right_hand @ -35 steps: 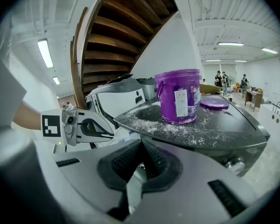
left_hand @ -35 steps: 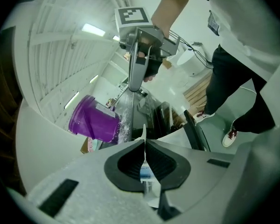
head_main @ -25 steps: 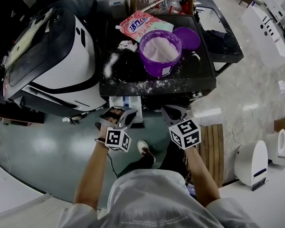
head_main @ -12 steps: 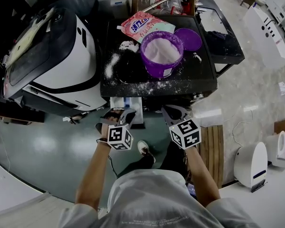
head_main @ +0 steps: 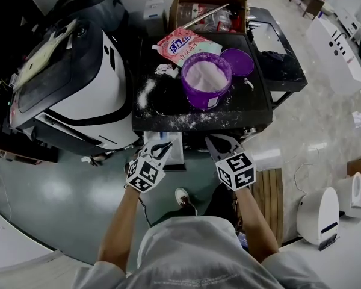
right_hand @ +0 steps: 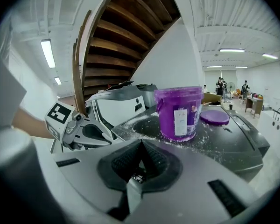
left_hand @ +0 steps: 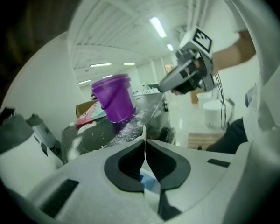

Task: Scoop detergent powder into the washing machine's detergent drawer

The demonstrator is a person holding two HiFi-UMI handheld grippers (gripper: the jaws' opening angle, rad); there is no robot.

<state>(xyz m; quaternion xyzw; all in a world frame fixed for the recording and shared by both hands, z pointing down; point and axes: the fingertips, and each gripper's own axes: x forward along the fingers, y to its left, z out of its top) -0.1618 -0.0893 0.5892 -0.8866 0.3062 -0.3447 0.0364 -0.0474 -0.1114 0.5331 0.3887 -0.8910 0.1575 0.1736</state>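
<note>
- I see my left gripper (head_main: 160, 149) clenched, empty.
- My right gripper (head_main: 219, 143) is clenched, empty too.
- The purple bucket (head_main: 206, 80) of powder stands beyond them.

A purple bucket (head_main: 206, 94) stands upright and open on the black top of the washing machine (head_main: 168, 108), filled nearly to the rim with white detergent powder (head_main: 204, 75). More powder lies spilled (head_main: 145, 93) across the top to the bucket's left and front. The detergent drawer (head_main: 177, 149), white with blue inside, sticks out open from the machine's front edge.
</note>
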